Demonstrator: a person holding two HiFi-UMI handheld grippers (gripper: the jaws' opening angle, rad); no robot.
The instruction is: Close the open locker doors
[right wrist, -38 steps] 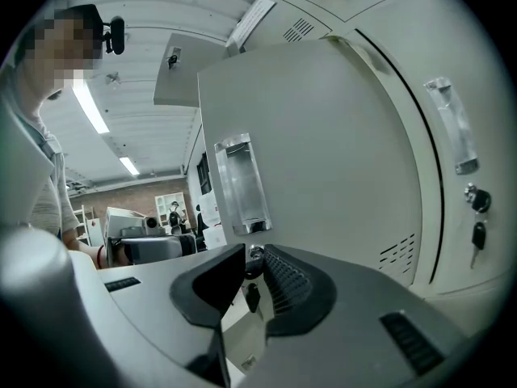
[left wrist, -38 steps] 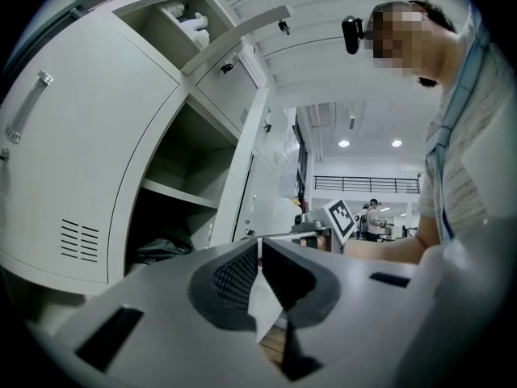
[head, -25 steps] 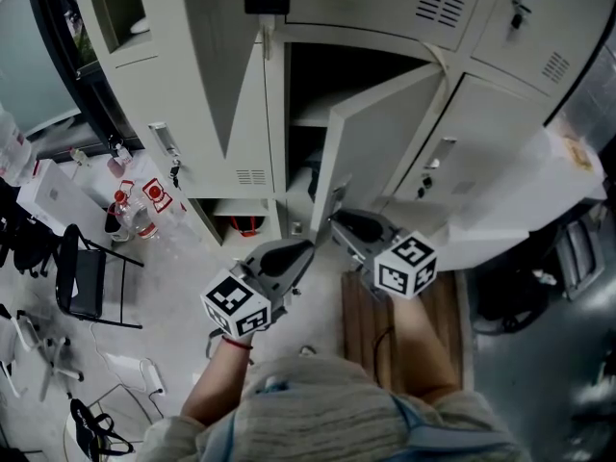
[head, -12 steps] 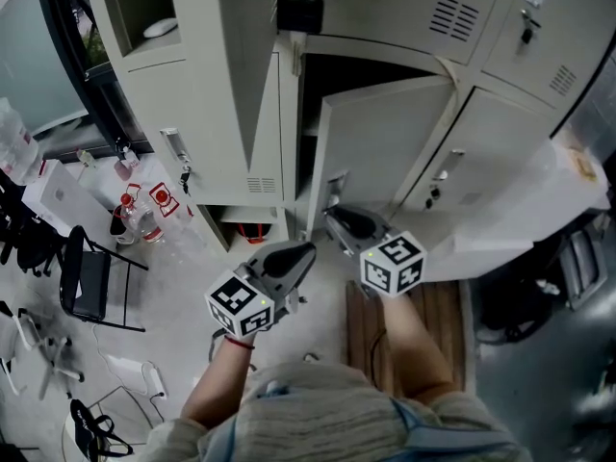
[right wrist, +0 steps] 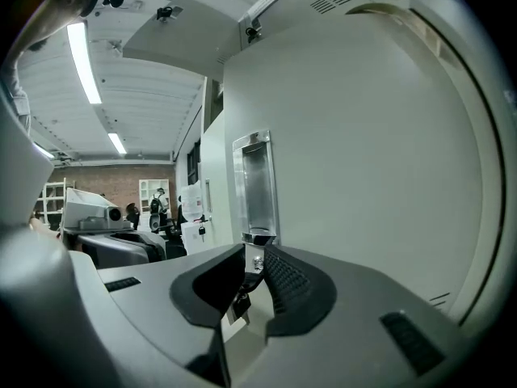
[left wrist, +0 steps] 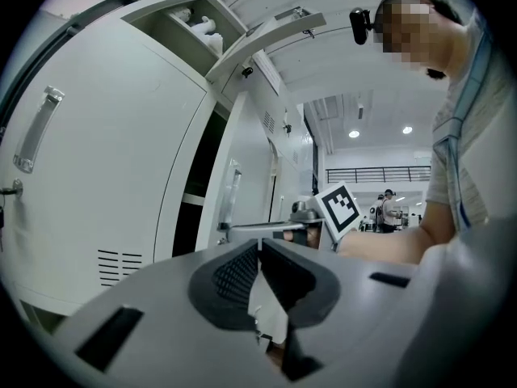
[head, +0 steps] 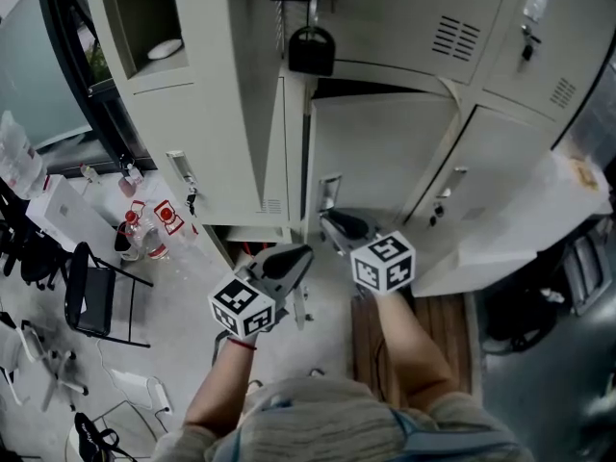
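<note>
**Middle locker, door nearly home.** Over the last second the pale grey metal locker door (head: 385, 152) has swung from well ajar to almost flush with its frame. In the head view only a thin dark slit remains along its top edge.

- **Right tongs** (right wrist: 254, 253): they sit just below the door's recessed chrome handle (right wrist: 257, 188). The jaws are a little apart and grip nothing, and a small key tag (right wrist: 236, 304) hangs in the gap between them.
- **Left tongs** (left wrist: 258, 242): I hold them off to the side, jaws pressed together and empty.

I judge that this door needs one last press to latch. The tall pale grey door (head: 231, 85) to its left stands wide open, so the task is only partly done.
</note>
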